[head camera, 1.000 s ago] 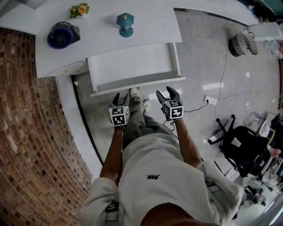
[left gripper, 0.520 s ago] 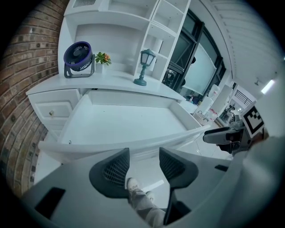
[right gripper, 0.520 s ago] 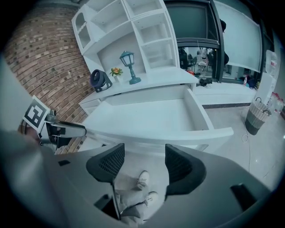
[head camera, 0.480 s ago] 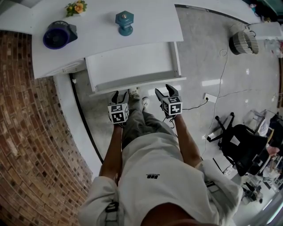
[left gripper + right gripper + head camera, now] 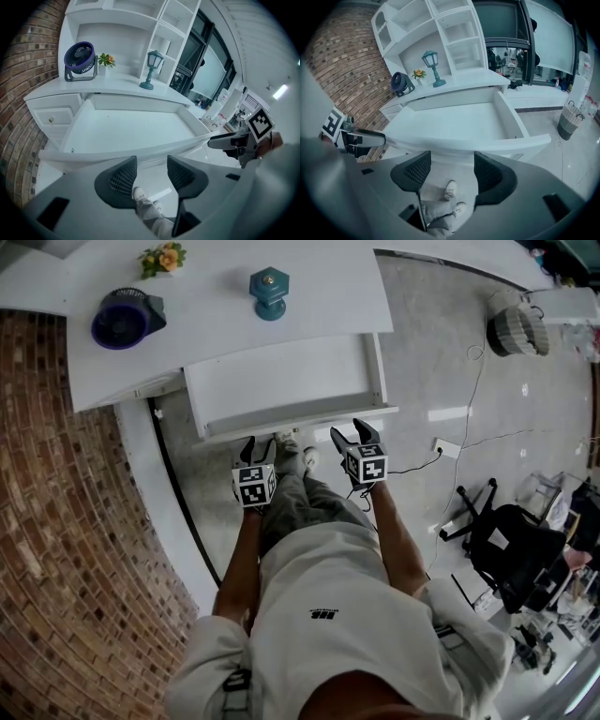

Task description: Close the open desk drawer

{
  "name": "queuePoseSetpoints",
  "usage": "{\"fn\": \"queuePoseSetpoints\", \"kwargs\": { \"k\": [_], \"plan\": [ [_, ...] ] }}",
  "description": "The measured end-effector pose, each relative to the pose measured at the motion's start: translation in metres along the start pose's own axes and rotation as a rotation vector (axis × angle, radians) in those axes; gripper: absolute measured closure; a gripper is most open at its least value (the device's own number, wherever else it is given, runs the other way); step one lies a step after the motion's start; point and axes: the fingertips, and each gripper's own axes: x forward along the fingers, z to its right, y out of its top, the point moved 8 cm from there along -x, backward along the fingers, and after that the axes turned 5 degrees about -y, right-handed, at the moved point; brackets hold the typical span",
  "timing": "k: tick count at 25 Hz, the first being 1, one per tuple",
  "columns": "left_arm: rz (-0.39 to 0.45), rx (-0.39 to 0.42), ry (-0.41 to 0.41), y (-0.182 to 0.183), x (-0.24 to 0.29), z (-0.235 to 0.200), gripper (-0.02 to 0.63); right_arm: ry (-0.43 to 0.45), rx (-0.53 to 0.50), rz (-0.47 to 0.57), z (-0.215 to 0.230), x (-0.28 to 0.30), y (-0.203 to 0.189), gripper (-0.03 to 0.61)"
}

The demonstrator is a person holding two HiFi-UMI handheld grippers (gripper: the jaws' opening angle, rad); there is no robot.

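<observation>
Standing pulled out from under the desk (image 5: 216, 315), the drawer (image 5: 281, 381) fills the upper middle of the head view; its long front edge runs left to right across the frame; both tools sit just below that edge, the left tool (image 5: 259, 444) under its left half, the right tool (image 5: 351, 433) under its right half and seemingly nearer; each is released, jaws parted on nothing; a push toward the frame's top should shut it.

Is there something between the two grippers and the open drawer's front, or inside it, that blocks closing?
Nothing visible. The left gripper and right gripper, both open, face the drawer front with only free space between; the drawer looks empty.
</observation>
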Motion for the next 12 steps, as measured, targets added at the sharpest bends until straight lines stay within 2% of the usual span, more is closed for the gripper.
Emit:
{"fn": "queuePoseSetpoints", "kwargs": {
  "k": [12],
  "plan": [
    [-0.013, 0.027, -0.042, 0.011, 0.005, -0.01, 0.396, -0.037, 0.01, 0.003, -0.003, 0.011, 0.012, 0.308]
  ]
}}
